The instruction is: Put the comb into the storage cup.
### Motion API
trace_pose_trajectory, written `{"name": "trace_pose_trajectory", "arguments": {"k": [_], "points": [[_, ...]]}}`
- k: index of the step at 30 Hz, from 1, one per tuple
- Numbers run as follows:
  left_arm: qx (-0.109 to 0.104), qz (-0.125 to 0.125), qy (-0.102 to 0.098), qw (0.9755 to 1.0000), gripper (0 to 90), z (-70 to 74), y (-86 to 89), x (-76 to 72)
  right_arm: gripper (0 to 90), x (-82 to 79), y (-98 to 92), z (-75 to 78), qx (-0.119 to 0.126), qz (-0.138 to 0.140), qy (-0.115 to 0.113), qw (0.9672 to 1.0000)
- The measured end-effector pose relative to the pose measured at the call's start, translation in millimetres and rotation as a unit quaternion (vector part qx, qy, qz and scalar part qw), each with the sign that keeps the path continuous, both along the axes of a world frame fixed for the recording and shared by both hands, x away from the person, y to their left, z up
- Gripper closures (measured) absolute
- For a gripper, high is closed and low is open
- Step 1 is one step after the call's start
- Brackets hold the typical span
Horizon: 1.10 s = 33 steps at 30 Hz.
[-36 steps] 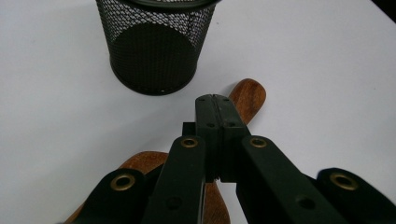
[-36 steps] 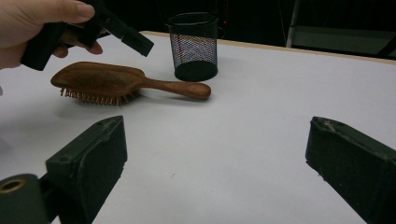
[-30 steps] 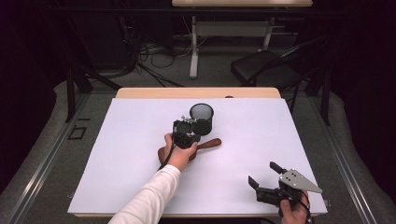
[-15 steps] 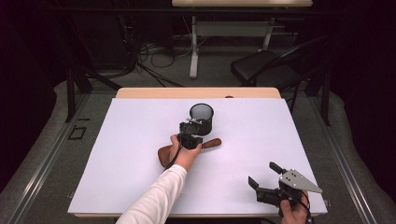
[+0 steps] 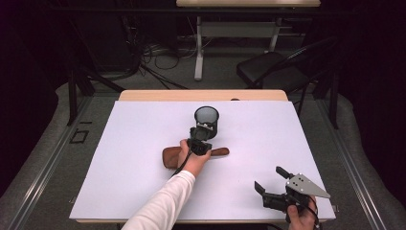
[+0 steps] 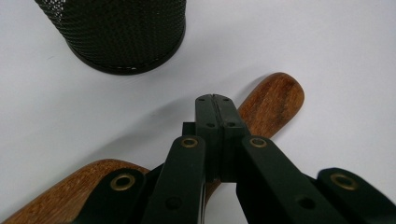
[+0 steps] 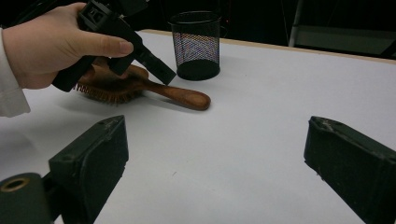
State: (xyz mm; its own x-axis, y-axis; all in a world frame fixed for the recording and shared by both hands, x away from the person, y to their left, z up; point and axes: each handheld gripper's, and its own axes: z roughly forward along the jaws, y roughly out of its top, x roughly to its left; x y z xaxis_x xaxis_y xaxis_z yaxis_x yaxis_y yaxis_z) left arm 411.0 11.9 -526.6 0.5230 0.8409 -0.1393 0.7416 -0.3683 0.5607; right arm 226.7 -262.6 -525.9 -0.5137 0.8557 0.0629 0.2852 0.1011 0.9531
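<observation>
hairbrush (image 6: 273, 105) beneath shut left jaws

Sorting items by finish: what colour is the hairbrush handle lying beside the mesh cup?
Reddish-brown polished wood hairbrush handle, with visible grain; clearest in the left gripper view.

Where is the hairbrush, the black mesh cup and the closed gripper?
hairbrush (image 7: 187, 98), right gripper view, on its wooden handle.
black mesh cup (image 5: 206, 118), high view, on its side wall.
left gripper (image 6: 215, 100), left gripper view, at the shut tips.
</observation>
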Motion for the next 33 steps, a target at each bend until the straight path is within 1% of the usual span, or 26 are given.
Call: {"name": "trace_pose_trajectory", "arguments": {"k": [3,11,16,20,28,33], "points": [[0.000,0.000,0.002,1.0000,90.0,-0.3,-0.8,-0.6,6.5,0.2,0.0,-0.1,0.000,0.000,-0.001,1.0000],[0.007,-0.016,0.004,0.9998,90.0,1.1,-2.9,-5.5,6.9,0.5,-0.1,-0.3,-0.002,0.000,-0.002,1.0000],[0.009,-0.025,0.009,0.9996,90.0,0.2,-3.8,-8.3,7.0,0.2,0.0,-0.1,-0.003,0.001,-0.001,1.0000],[0.007,-0.028,0.011,0.9995,90.0,-0.2,-4.6,-10.6,7.1,0.4,0.3,-0.3,-0.001,0.001,0.000,1.0000],[0.008,-0.043,0.013,0.9990,90.0,-0.1,-3.0,-17.6,7.3,0.6,0.0,-0.4,0.000,0.001,-0.002,1.0000],[0.009,-0.053,0.015,0.9985,90.0,0.3,0.8,-23.3,7.4,0.0,0.0,-0.1,0.000,0.000,0.001,1.0000]]}}
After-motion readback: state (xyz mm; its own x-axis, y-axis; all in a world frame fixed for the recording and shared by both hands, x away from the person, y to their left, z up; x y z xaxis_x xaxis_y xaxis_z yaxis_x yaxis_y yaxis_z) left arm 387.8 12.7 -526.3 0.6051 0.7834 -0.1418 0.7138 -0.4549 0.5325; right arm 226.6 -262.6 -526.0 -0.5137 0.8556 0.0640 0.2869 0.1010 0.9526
